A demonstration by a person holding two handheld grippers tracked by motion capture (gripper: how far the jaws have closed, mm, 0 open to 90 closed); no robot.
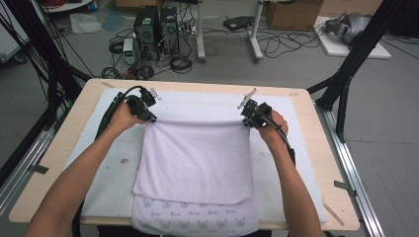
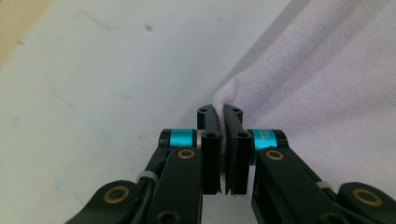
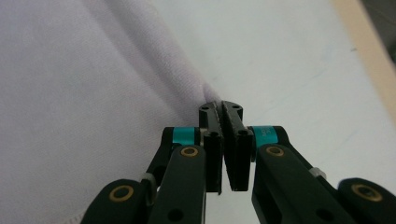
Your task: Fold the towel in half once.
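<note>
From above, my left gripper (image 1: pixel 149 117) and right gripper (image 1: pixel 247 121) each pinch a far corner of the towel (image 1: pixel 195 163) on the mat (image 1: pixel 113 163). Along my left jaws, only a thin fold is clamped, so it could slip. My right jaws, clamped on the very edge, could drop it if I pull unevenly.
</note>
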